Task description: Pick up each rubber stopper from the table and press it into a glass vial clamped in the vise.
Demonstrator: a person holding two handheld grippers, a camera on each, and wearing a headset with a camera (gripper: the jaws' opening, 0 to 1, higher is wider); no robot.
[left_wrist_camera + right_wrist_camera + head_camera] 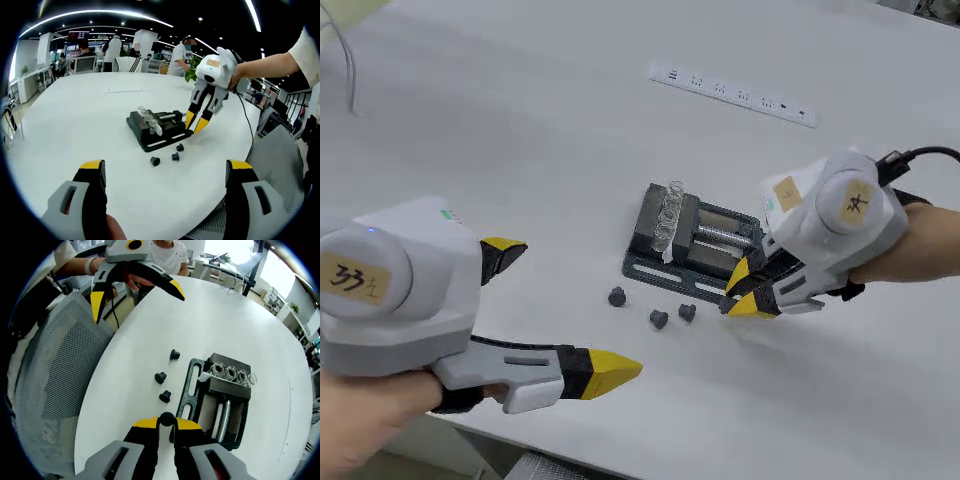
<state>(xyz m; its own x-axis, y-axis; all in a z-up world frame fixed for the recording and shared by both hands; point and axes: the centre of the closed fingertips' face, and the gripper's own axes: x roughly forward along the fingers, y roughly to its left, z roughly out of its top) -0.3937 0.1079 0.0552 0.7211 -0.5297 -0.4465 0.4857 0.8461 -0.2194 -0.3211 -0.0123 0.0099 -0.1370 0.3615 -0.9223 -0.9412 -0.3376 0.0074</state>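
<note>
Three dark rubber stoppers [659, 319] [175, 156] [160, 377] lie loose on the white table just in front of the black vise [690, 245] [160, 131] [215, 400]. A row of clear glass vials [668, 215] [149, 119] [230, 372] stands clamped in the vise. My right gripper [744, 293] [196, 126] [166, 426] hovers at the vise's near right corner, shut on a rubber stopper [166, 418] pinched between its yellow tips. My left gripper [560, 310] [165, 172] [135, 285] is held wide open to the left of the stoppers, nothing between its jaws.
A white power strip [732, 93] lies at the far side of the round table [520, 120]. A grey mesh chair [55, 375] stands beside the table's near edge. Several people and desks fill the room behind [125, 50].
</note>
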